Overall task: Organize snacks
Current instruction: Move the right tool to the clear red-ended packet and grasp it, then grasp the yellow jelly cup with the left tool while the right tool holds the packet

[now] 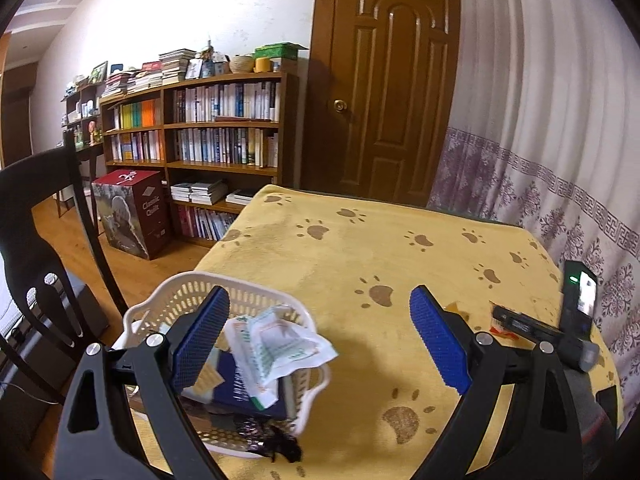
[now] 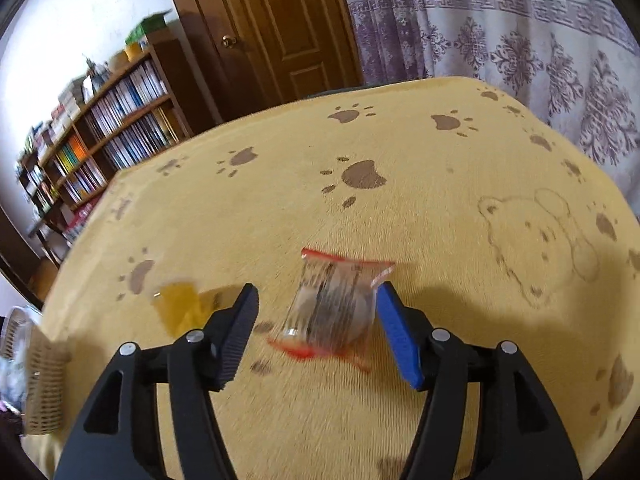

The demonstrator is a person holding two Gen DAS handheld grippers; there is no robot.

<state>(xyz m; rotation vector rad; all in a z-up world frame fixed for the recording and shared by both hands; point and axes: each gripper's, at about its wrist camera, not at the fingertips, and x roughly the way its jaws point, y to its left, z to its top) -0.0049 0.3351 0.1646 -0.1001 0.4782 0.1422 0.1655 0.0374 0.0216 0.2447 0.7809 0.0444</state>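
Note:
A white plastic basket (image 1: 248,292) stands at the table's left front and holds several snack packets. A white-and-green packet (image 1: 280,340) lies on top of them, over a dark blue one (image 1: 244,388). My left gripper (image 1: 320,294) is open and empty, its left finger over the basket. My right gripper (image 2: 316,290) is open, its fingers on either side of a clear packet with red edges (image 2: 332,308) that lies on the yellow paw-print cloth (image 2: 400,220). A yellow packet (image 2: 180,304) lies just left of it.
A black wrapper (image 1: 280,446) hangs over the basket's near rim. A dark chair (image 1: 36,240) stands left of the table. Bookshelves (image 1: 224,128), a door (image 1: 392,80) and a curtain (image 1: 560,120) lie beyond. The basket's side (image 2: 40,380) shows at the left edge of the right wrist view.

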